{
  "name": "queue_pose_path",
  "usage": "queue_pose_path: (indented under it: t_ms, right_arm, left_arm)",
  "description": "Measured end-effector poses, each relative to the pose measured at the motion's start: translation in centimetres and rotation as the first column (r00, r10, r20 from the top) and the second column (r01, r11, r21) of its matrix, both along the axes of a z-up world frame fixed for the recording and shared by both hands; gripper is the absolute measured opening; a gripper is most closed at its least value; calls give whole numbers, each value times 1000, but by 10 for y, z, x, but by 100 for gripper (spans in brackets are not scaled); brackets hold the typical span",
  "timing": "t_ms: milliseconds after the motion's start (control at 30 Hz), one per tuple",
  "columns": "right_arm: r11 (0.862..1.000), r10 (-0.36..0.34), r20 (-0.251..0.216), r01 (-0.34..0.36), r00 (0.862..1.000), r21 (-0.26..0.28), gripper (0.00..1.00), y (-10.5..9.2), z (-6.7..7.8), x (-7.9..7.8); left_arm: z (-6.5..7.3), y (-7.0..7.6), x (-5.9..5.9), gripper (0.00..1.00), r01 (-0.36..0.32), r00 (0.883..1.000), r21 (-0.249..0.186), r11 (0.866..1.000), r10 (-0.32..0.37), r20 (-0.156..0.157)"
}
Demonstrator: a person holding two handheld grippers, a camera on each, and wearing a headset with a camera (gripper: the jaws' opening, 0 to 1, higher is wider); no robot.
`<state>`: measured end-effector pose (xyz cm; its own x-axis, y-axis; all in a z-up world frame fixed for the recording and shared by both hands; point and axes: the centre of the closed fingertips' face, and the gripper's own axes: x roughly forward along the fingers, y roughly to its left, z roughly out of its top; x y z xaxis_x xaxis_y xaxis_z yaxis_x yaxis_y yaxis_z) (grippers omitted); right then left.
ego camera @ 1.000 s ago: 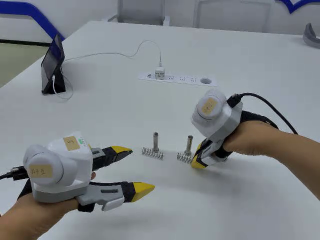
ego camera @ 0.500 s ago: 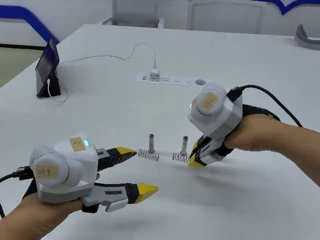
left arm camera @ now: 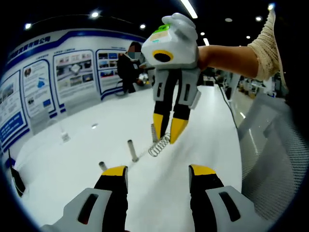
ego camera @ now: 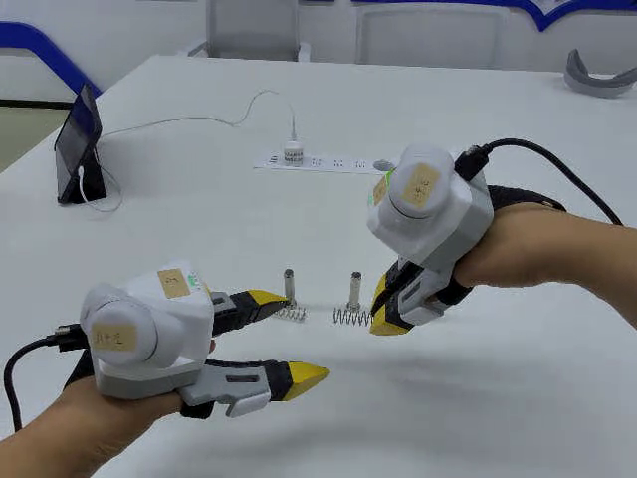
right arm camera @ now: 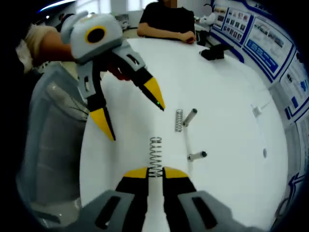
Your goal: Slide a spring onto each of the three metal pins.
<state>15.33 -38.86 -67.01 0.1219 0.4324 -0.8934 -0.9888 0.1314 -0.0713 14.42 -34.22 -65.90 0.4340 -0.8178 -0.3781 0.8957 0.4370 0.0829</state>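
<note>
Two short metal pins stand upright on the white table, one on the left (ego camera: pixel 290 282) and one on the right (ego camera: pixel 354 289). My right gripper (ego camera: pixel 383 317) is shut on one end of a spring (ego camera: pixel 350 317), whose free end points left, low beside the right pin. The right gripper view has that spring (right arm camera: pixel 155 154) sticking out from my shut gripper (right arm camera: pixel 155 173). A second spring (ego camera: pixel 292 313) lies at the foot of the left pin. My left gripper (ego camera: pixel 286 337) is open and holds nothing, its upper tip close to the second spring.
A white power strip (ego camera: pixel 318 161) with a plugged charger lies across the table's middle, cable trailing back. A phone on a stand (ego camera: pixel 78 144) sits at the far left. A person (right arm camera: pixel 166 19) sits at the table's far end. A mesh chair back (left arm camera: pixel 270 145) stands alongside.
The head camera has shifted, so the whole scene sits further left. My left gripper has come closer to the left pin and its spring. The right gripper keeps its hold by the right pin.
</note>
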Motion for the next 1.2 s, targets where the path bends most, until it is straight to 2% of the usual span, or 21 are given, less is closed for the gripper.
queue_pose_path:
  t_ms: [200, 600, 1200]
  right_arm:
    - [999, 51, 10, -51, 999, -1, 12, 5, 6, -8]
    - [993, 117, 13, -116, 993, -15, 12, 9, 8, -19]
    - [983, 182, 14, -181, 983, -28, 12, 14, 12, -30]
  left_arm:
    - [2, -8, -4, 47, 31, 999, 3, 1000, -31, 13]
    - [6, -20, -9, 34, 80, 996, 8, 997, -80, 45]
    - [7, -25, -16, 14, 119, 988, 42, 992, -123, 98]
